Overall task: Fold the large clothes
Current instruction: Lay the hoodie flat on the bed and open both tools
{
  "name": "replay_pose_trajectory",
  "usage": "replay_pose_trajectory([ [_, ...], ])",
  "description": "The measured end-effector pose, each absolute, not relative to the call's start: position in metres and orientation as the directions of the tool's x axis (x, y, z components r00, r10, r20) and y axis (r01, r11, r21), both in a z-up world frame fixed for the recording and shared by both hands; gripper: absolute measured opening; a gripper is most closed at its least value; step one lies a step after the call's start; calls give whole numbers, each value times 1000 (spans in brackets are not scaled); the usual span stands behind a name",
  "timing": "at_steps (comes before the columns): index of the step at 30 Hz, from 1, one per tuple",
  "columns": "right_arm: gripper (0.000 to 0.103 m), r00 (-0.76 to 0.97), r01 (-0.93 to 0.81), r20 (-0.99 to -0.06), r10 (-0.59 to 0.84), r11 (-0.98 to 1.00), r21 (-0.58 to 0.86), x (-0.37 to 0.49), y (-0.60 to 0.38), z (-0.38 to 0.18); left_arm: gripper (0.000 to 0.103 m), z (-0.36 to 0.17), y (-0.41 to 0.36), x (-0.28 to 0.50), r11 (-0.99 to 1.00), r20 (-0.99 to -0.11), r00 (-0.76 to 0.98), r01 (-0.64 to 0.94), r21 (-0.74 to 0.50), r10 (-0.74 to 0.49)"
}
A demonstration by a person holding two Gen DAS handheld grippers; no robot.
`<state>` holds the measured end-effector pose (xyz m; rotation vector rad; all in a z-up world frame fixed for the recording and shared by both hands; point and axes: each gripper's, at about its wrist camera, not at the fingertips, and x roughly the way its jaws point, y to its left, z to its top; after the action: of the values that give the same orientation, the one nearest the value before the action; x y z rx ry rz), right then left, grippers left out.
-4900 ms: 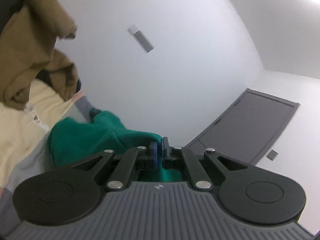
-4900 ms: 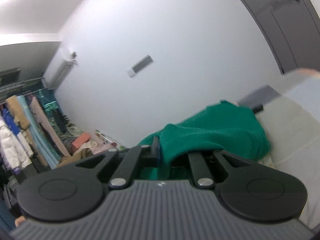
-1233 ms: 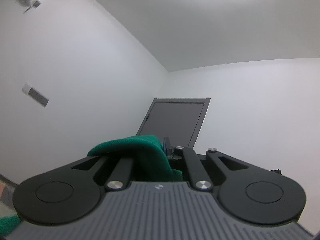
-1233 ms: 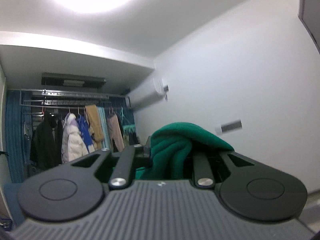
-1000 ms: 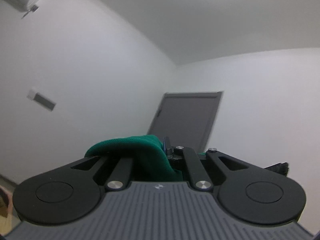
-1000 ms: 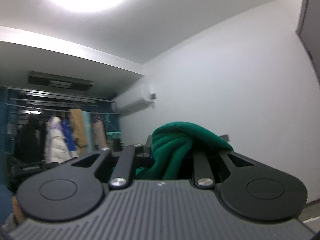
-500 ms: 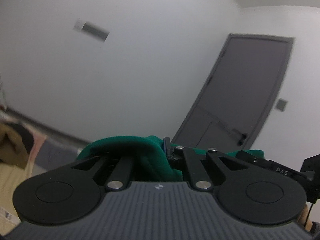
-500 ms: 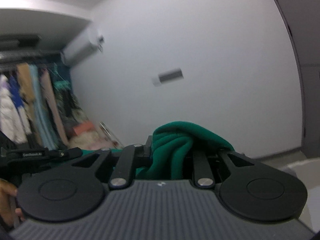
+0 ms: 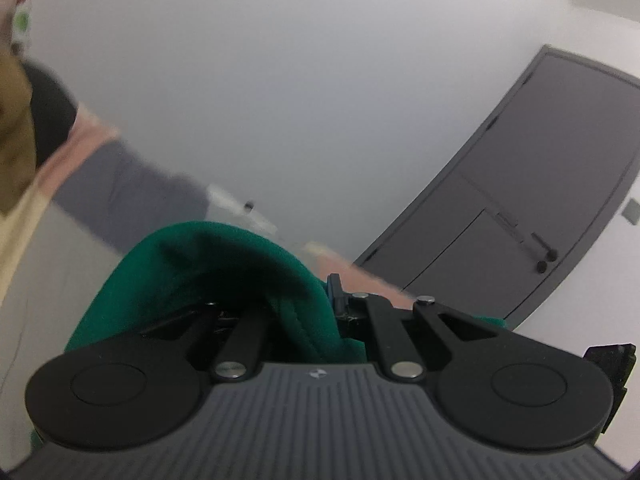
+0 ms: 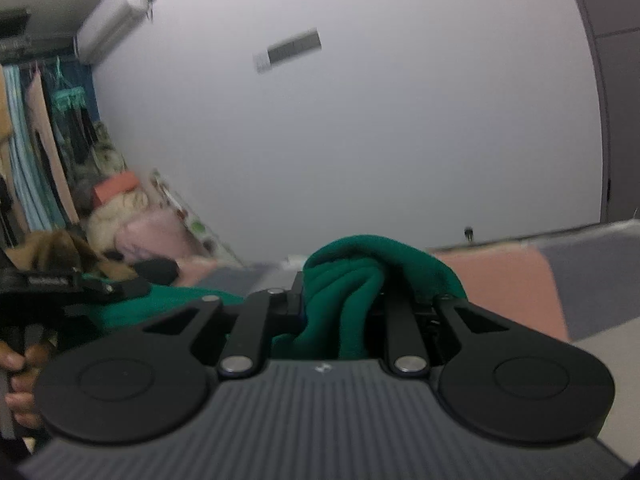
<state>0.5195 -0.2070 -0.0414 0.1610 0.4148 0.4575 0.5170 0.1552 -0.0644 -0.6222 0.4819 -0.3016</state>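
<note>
A dark green garment (image 9: 224, 264) bunches over my left gripper (image 9: 320, 304), whose jaws are shut on a fold of it; the cloth hides the left finger. In the right wrist view the same green garment (image 10: 352, 280) is bundled thickly between the jaws of my right gripper (image 10: 344, 296), which is shut on it. More green cloth (image 10: 160, 300) stretches leftward toward the other hand-held gripper (image 10: 60, 284), with a hand (image 10: 20, 380) on its grip. Both grippers sit low, just above a bed with a pink, grey and cream patchwork cover (image 10: 520, 276).
A white wall (image 9: 280, 120) stands behind the bed, with a grey door (image 9: 540, 184) at the right. Brown clothing (image 10: 52, 248), pink and cream bundles (image 10: 136, 220) and hanging clothes (image 10: 36, 152) crowd the left side. An air conditioner (image 10: 116, 12) is high on the wall.
Both grippers have come down fast with the green garment still clamped. The ceiling and light have left view; the bed cover and clothes pile have come into view.
</note>
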Motion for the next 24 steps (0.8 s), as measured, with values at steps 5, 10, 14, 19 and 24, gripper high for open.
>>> replay_pose_trajectory([
  [5,22,782,-353,-442,440,896,269,535,-200,-74,11,-95,160,536,814,-429,819,78,-576,-382],
  [10,24,784,-327,-469,407,913,245,532,-190,-79,25,-87,152,541,839,-475,800,63,-541,-367],
  [14,43,781,-301,-492,384,923,241,518,-190,-62,60,-69,150,531,860,-491,806,43,-508,-330],
  [19,51,781,-297,-486,392,918,264,470,-204,-33,63,-33,149,476,884,-493,824,23,-466,-281],
  [24,51,804,-308,-452,386,921,238,401,-213,-2,63,-5,138,399,899,-480,842,11,-439,-245],
])
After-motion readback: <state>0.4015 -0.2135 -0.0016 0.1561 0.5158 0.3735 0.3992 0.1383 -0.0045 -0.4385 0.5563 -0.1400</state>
